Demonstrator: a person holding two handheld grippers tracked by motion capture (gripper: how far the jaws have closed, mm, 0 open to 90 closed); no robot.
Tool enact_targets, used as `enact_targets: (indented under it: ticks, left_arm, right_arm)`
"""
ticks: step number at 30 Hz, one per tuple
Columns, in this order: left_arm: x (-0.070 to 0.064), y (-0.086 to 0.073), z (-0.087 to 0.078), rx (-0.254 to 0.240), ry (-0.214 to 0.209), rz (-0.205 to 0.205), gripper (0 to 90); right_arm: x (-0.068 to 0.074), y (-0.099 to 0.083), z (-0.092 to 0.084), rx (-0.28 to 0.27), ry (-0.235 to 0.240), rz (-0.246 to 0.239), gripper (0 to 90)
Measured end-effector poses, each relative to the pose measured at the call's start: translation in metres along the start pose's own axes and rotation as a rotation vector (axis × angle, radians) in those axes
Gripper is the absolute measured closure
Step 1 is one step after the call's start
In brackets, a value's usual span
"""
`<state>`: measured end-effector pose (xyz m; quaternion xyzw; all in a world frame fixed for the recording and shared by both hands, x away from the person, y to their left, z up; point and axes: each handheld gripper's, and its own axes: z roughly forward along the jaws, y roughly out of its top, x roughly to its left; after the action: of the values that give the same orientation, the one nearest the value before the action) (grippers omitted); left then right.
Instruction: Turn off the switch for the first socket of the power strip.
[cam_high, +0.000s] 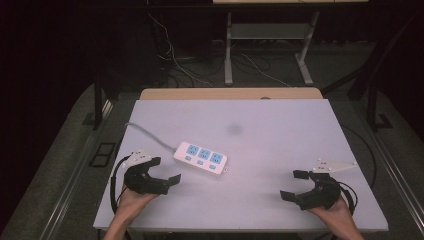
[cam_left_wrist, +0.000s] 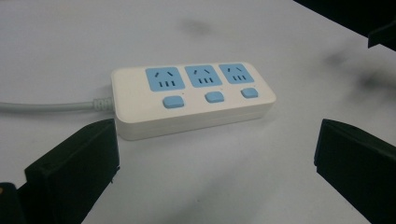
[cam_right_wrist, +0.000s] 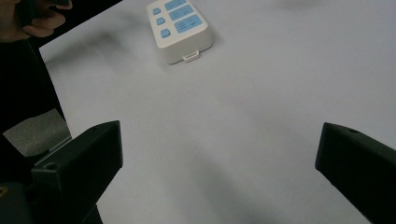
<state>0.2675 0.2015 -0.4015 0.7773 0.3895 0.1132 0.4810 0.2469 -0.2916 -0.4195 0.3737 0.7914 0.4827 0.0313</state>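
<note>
A white power strip (cam_high: 200, 159) is seen lying flat on the pale surface (cam_high: 280, 145), a little to the left of the middle. Three blue sockets and three blue buttons are shown on its top. A grey cord (cam_high: 150, 136) is seen running from its left end toward 10 o'clock, off the edge of the surface.

The left gripper (cam_high: 165, 170) is held at about 8 o'clock from the power strip, just beside it but not touching it. Its fingers are spread wide, and nothing is held between them. In the left gripper view, the power strip (cam_left_wrist: 192, 99) is seen just ahead of the two black fingers (cam_left_wrist: 77, 170), with the cord (cam_left_wrist: 46, 106) going out to 9 o'clock.

The right gripper (cam_high: 295, 184) is held near the bottom right of the surface, at about 4 o'clock from the power strip and well apart from it. Its fingers are also spread wide, and nothing is held. In the right gripper view, the power strip (cam_right_wrist: 180, 29) is seen far off at about 11 o'clock, with bare surface between the fingers (cam_right_wrist: 81, 163).
</note>
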Motion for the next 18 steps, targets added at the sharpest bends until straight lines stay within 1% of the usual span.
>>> enact_targets:
  ticks: [6, 10, 14, 18]
  left_arm:
    - [-0.007, -0.009, 0.003, -0.005, -0.022, 0.005, 0.0]
    - [-0.010, -0.014, 0.006, -0.014, -0.023, 0.014, 0.0]
    - [-0.012, -0.016, 0.009, -0.008, -0.040, 0.024, 0.0]
    - [-0.013, -0.019, 0.013, 0.005, -0.055, 0.020, 0.0]
  right_arm:
    - [0.000, 0.000, 0.000, 0.001, 0.000, 0.000, 0.6]
    - [0.000, -0.001, 0.000, 0.003, 0.001, 0.001, 0.6]
    - [0.000, -0.001, 0.000, 0.008, 0.003, 0.002, 0.6]
    - [0.000, -0.002, 0.001, 0.012, 0.002, 0.002, 0.6]
